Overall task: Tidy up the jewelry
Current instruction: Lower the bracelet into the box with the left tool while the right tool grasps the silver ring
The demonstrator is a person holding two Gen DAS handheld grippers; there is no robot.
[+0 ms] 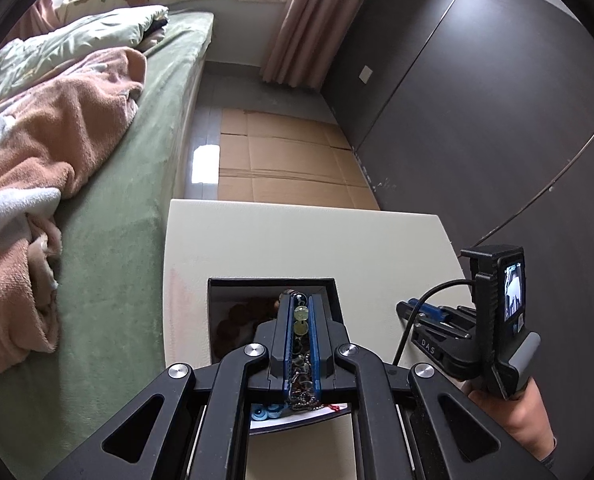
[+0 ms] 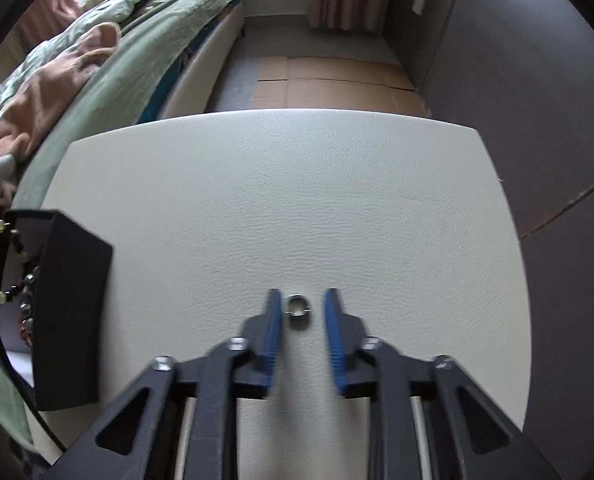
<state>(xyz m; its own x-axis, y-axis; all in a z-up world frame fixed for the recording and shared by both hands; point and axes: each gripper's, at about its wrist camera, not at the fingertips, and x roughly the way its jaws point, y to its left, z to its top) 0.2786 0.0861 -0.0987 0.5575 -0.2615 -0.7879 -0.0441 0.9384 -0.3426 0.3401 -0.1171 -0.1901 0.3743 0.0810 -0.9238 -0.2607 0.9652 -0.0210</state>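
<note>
My left gripper (image 1: 300, 304) is shut on a beaded bracelet (image 1: 300, 316) with dark and pale green beads, held over the open black jewelry box (image 1: 273, 282). A brown beaded piece (image 1: 237, 316) lies inside the box. In the right wrist view the black box (image 2: 71, 320) stands at the left, with the bracelet (image 2: 1, 228) hanging over it. My right gripper (image 2: 301, 304) is open, low over the white table (image 2: 297, 200), with a small silver ring (image 2: 298, 310) lying between its fingers. The right gripper also shows in the left wrist view (image 1: 411, 312).
A bed with a green sheet (image 1: 129, 208) and a pink blanket (image 1: 45, 144) runs along the table's left side. Cardboard (image 1: 289, 160) covers the floor beyond the table. A dark wall (image 1: 477, 100) stands on the right. A card with blue pieces (image 1: 265, 416) lies under the left gripper.
</note>
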